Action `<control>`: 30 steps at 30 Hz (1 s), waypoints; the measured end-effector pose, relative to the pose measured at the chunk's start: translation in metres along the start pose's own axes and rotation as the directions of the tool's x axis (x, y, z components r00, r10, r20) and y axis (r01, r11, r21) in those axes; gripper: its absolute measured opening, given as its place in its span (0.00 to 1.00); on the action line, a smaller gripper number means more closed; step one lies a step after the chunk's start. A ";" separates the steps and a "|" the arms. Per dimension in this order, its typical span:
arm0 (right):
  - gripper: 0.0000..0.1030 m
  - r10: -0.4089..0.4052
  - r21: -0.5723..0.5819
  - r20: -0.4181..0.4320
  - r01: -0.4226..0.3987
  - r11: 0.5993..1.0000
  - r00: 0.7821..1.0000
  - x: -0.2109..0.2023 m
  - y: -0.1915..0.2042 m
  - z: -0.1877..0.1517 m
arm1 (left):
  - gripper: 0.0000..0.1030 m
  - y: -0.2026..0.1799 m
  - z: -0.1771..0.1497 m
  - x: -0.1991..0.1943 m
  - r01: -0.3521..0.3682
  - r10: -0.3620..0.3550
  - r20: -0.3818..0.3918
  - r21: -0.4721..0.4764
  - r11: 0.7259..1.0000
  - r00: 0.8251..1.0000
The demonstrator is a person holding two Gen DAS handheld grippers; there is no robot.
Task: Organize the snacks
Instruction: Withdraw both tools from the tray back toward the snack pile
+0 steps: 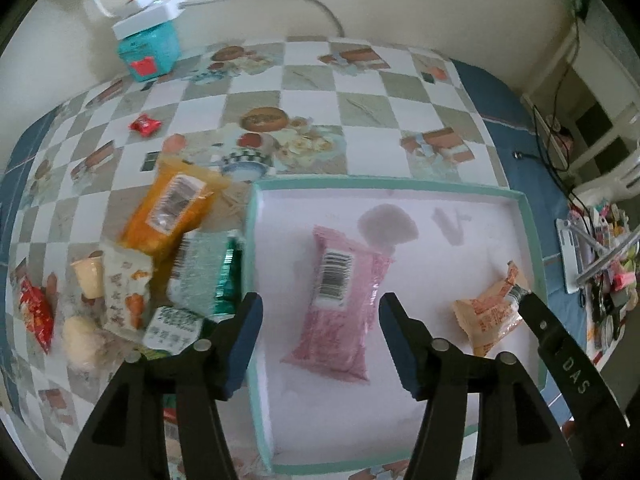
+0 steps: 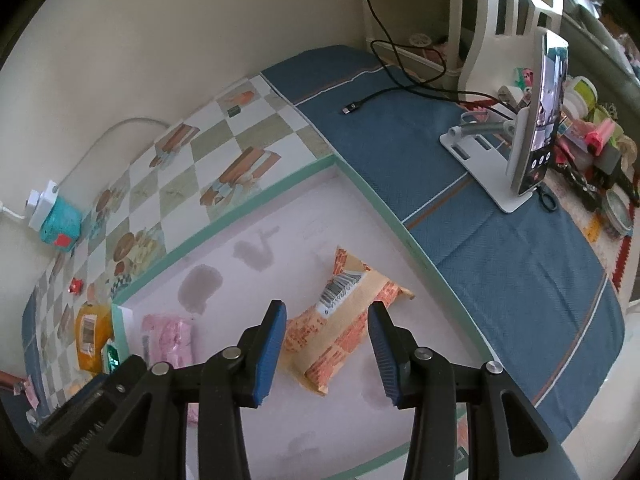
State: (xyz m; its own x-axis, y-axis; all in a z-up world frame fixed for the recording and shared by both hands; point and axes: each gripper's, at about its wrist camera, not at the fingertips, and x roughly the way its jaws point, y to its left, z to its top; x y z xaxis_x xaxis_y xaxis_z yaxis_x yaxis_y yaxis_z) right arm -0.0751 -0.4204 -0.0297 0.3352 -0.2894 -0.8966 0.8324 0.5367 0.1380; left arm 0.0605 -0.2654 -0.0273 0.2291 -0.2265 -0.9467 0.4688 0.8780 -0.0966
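Note:
A shallow white box with a teal rim (image 1: 472, 192) lies on the table; it also shows in the right wrist view (image 2: 256, 204). In it lie a pink packet (image 1: 340, 308) and an orange patterned packet (image 1: 488, 312), also seen from the right wrist (image 2: 340, 320). My left gripper (image 1: 320, 320) is open and empty, just above the pink packet. My right gripper (image 2: 326, 328) is open and empty, hovering over the orange patterned packet. Left of the box is a pile of snacks: an orange-yellow packet (image 1: 172, 208), a green packet (image 1: 208, 276) and a white patterned packet (image 1: 124, 288).
A small red candy (image 1: 145, 125) lies alone on the chequered cloth. A teal box with a white power strip (image 1: 148, 36) stands at the far left by the wall. A phone on a white stand (image 2: 536, 120), a cable (image 2: 384, 96) and clutter are at the right.

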 end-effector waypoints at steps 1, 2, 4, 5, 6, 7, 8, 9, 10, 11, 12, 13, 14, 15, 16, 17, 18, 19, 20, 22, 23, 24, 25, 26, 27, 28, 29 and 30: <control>0.45 -0.002 -0.009 0.004 0.002 1.000 1.000 -0.003 0.001 -0.001 | 0.61 0.004 0.000 -0.002 -0.009 0.009 0.002 -0.014 1.000 1.000; 0.45 -0.001 -0.015 0.006 0.001 1.000 1.000 -0.006 0.002 -0.002 | 0.61 0.009 0.000 -0.004 -0.019 0.019 0.003 -0.030 0.999 1.000; 0.45 0.003 -0.023 0.012 -0.003 1.000 1.000 -0.011 0.003 -0.005 | 0.71 0.022 0.000 -0.009 -0.039 0.040 0.008 -0.075 0.996 0.999; 0.48 0.001 -0.025 0.016 0.000 1.000 1.000 -0.013 0.004 -0.007 | 0.74 0.029 -0.001 -0.012 -0.048 0.050 0.012 -0.098 0.994 0.999; 0.52 -0.003 -0.027 0.022 0.003 1.000 1.000 -0.016 0.004 -0.009 | 0.77 0.035 -0.002 -0.014 -0.052 0.054 0.015 -0.114 0.992 0.998; 0.59 -0.005 -0.030 0.028 0.006 1.000 1.000 -0.019 0.005 -0.012 | 0.77 0.042 -0.003 -0.017 -0.055 0.057 0.017 -0.132 0.990 0.998; 0.61 -0.005 -0.034 0.031 0.006 0.999 0.999 -0.021 0.006 -0.014 | 0.77 0.049 -0.005 -0.020 -0.057 0.060 0.020 -0.148 0.987 0.998; 0.61 -0.005 -0.043 0.033 0.006 0.999 0.999 -0.023 0.008 -0.017 | 0.77 0.054 -0.007 -0.021 -0.059 0.064 0.023 -0.157 0.986 0.998; 0.61 -0.003 -0.050 0.033 0.005 0.999 0.999 -0.024 0.009 -0.020 | 0.78 0.060 -0.010 -0.024 -0.064 0.070 0.027 -0.167 0.984 0.997; 0.63 0.001 -0.057 0.032 0.000 0.998 0.999 -0.026 0.012 -0.023 | 0.79 0.067 -0.014 -0.026 -0.069 0.075 0.031 -0.175 0.982 0.997; 0.64 0.007 -0.061 0.029 -0.006 0.998 1.000 -0.027 0.013 -0.025 | 0.86 0.072 -0.016 -0.027 -0.075 0.082 0.029 -0.179 0.981 0.996; 0.65 0.014 -0.066 0.026 -0.013 0.998 1.000 -0.028 0.015 -0.028 | 0.91 0.076 -0.019 -0.027 -0.084 0.090 0.025 -0.182 0.980 0.996; 0.67 0.021 -0.072 0.023 -0.019 0.997 1.000 -0.029 0.017 -0.030 | 0.91 0.081 -0.021 -0.029 -0.096 0.102 0.024 -0.188 0.977 0.994; 0.68 0.024 -0.079 0.024 -0.022 0.997 0.999 -0.030 0.020 -0.033 | 0.91 0.085 -0.023 -0.031 -0.105 0.112 0.025 -0.194 0.975 0.993; 0.70 0.023 -0.083 0.026 -0.021 0.996 0.999 -0.032 0.022 -0.035 | 0.91 0.090 -0.026 -0.033 -0.116 0.124 0.029 -0.201 0.973 0.992; 0.71 0.024 -0.090 0.029 -0.022 0.996 0.999 -0.034 0.025 -0.038 | 0.91 0.096 -0.028 -0.036 -0.126 0.135 0.033 -0.208 0.970 0.990; 0.73 0.028 -0.097 0.032 -0.024 0.995 0.999 -0.037 0.027 -0.041 | 0.91 0.100 -0.031 -0.039 -0.132 0.144 0.040 -0.215 0.968 0.989; 0.76 0.031 -0.102 0.036 -0.027 0.994 0.999 -0.039 0.030 -0.043 | 0.91 0.103 -0.034 -0.042 -0.134 0.147 0.045 -0.218 0.967 0.988; 0.79 0.036 -0.108 0.041 -0.031 0.994 0.999 -0.042 0.032 -0.045 | 0.91 0.106 -0.037 -0.045 -0.132 0.147 0.052 -0.219 0.967 0.988; 0.80 0.045 -0.125 0.051 -0.038 0.991 0.998 -0.048 0.039 -0.050 | 0.91 0.112 -0.044 -0.051 -0.134 0.153 0.068 -0.223 0.966 0.986; 0.80 0.048 -0.132 0.055 -0.040 0.990 0.997 -0.051 0.042 -0.052 | 0.91 0.115 -0.047 -0.054 -0.138 0.159 0.077 -0.225 0.965 0.984; 0.81 0.051 -0.142 0.059 -0.042 0.989 0.997 -0.053 0.046 -0.055 | 0.91 0.118 -0.049 -0.056 -0.140 0.163 0.083 -0.228 0.963 0.983; 0.85 0.053 -0.151 0.062 -0.043 0.988 0.997 -0.055 0.049 -0.058 | 0.91 0.121 -0.052 -0.059 -0.141 0.166 0.090 -0.234 0.962 0.982; 0.89 0.056 -0.158 0.064 -0.045 0.986 0.996 -0.057 0.052 -0.061 | 0.91 0.125 -0.055 -0.061 -0.141 0.167 0.094 -0.241 0.960 0.981; 0.90 0.058 -0.166 0.067 -0.046 0.985 0.996 -0.059 0.056 -0.065 | 0.94 0.129 -0.058 -0.063 -0.140 0.168 0.096 -0.247 0.959 0.981; 0.90 0.060 -0.173 0.069 -0.047 0.984 0.996 -0.060 0.059 -0.068 | 0.98 0.132 -0.060 -0.064 -0.139 0.168 0.096 -0.252 0.957 0.981; 0.90 0.061 -0.182 0.070 -0.048 0.982 0.996 -0.062 0.062 -0.071 | 0.98 0.136 -0.062 -0.065 -0.140 0.169 0.095 -0.259 0.956 0.981; 0.90 0.061 -0.194 0.072 -0.046 0.980 0.996 -0.064 0.066 -0.075 | 0.98 0.140 -0.064 -0.066 -0.141 0.172 0.095 -0.266 0.954 0.981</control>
State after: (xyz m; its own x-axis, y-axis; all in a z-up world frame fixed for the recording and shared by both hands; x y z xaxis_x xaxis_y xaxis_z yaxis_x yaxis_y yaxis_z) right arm -0.0744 -0.3073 0.0049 0.4163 -0.3129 -0.8537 0.7145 0.6933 0.0943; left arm 0.0560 -0.1008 0.0018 0.3860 -0.1111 -0.9158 0.1880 0.9814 -0.0398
